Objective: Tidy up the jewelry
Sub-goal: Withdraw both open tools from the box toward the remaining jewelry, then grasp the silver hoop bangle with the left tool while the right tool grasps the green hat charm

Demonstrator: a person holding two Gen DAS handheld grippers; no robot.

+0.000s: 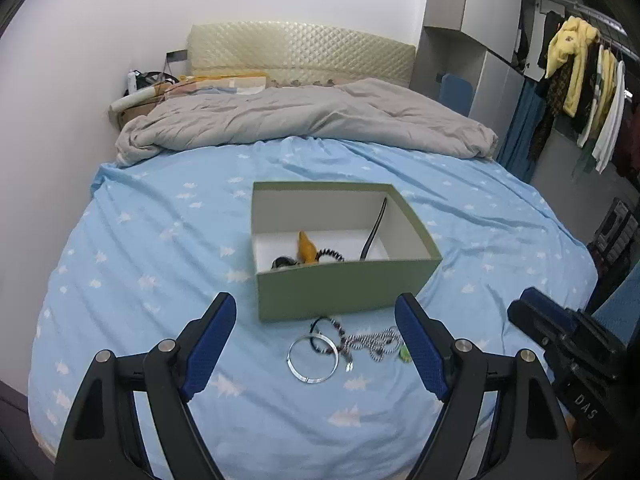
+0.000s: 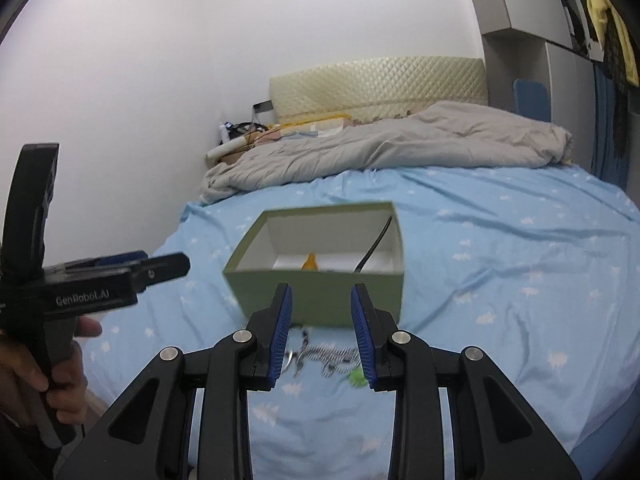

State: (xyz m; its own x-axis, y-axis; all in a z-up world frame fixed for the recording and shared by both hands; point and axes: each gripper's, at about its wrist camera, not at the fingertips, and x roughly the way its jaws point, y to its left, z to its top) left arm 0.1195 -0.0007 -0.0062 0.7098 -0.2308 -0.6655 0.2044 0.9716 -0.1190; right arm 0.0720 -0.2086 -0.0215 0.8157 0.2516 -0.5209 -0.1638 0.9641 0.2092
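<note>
Wide-open fingers of the left gripper (image 1: 316,344) frame the loose jewelry (image 1: 344,344), a silver bangle (image 1: 313,360) and striped chain (image 1: 374,342), lying just ahead on the blue bed sheet (image 1: 140,260) before the green box (image 1: 348,280). Right gripper (image 2: 322,336), fingers narrowly parted and empty, hovers equally near; a grey duvet (image 1: 304,120) and bedroom wall lie beyond.

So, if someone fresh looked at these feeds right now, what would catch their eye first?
Most likely the open green box in the middle of the blue bed sheet, with an orange piece and a few other items already inside. Next, the small pile of jewelry on the sheet just in front of it: a silver bangle beside a tangled black-and-white chain. The left gripper frames that pile, its fingers spread wide and empty.
</note>
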